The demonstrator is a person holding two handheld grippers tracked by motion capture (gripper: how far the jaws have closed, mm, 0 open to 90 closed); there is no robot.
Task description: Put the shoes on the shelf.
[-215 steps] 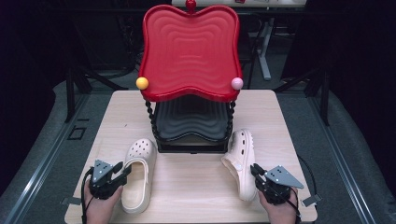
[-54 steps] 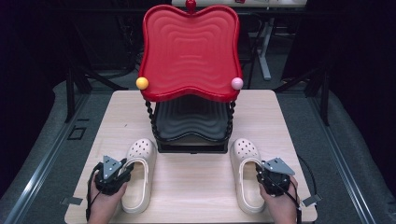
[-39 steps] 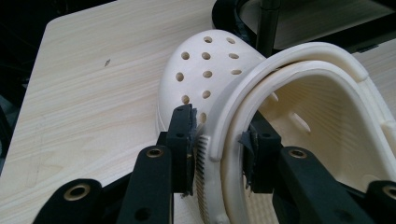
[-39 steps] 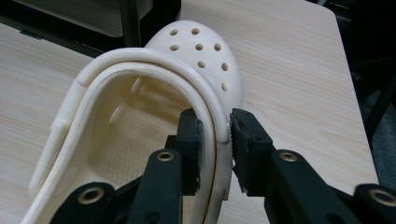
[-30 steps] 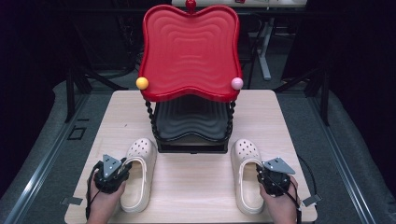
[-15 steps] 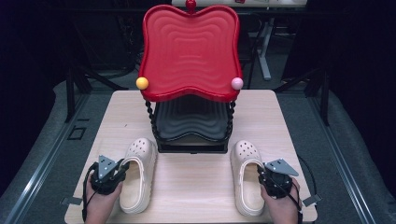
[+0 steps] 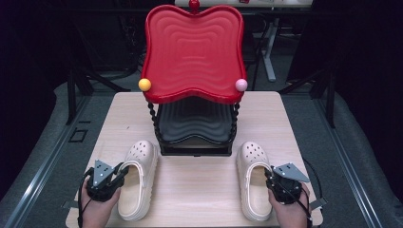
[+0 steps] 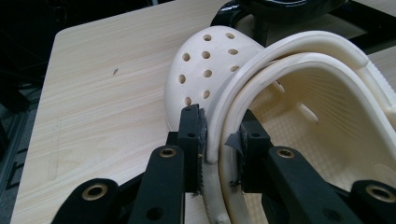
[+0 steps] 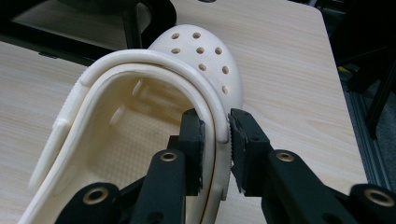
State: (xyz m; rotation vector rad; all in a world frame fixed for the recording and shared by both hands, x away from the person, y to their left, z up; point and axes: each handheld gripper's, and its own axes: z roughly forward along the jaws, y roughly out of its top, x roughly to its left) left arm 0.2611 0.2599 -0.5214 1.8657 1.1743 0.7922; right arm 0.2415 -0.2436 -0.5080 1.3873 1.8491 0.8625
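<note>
Two cream clogs lie sole-down on the wooden table, toes toward the rack. My left gripper (image 7: 120, 172) is closed on the outer wall and strap of the left clog (image 7: 139, 176). In the left gripper view the pads (image 8: 194, 140) press on that rim, and the jaws of the gripper (image 8: 219, 140) have just been closing with it between them. My right gripper (image 7: 269, 174) grips the outer rim of the right clog (image 7: 254, 164). In the right gripper view the gripper (image 9: 215, 135) pinches the clog's wall (image 9: 154, 60) and strap.
A two-tier rack stands at the table's middle and back, with a red wavy tray (image 7: 192, 52) on top and a black tray (image 7: 195, 124) below. Yellow (image 7: 144, 84) and pink (image 7: 241, 85) knobs mark its front corners. Bare table (image 7: 195, 190) lies between the clogs.
Seven seconds ago the right clog lay on its side and angled; it now rests sole-down and straight. The left clog has straightened too. Over the last second both hands and clogs barely move.
</note>
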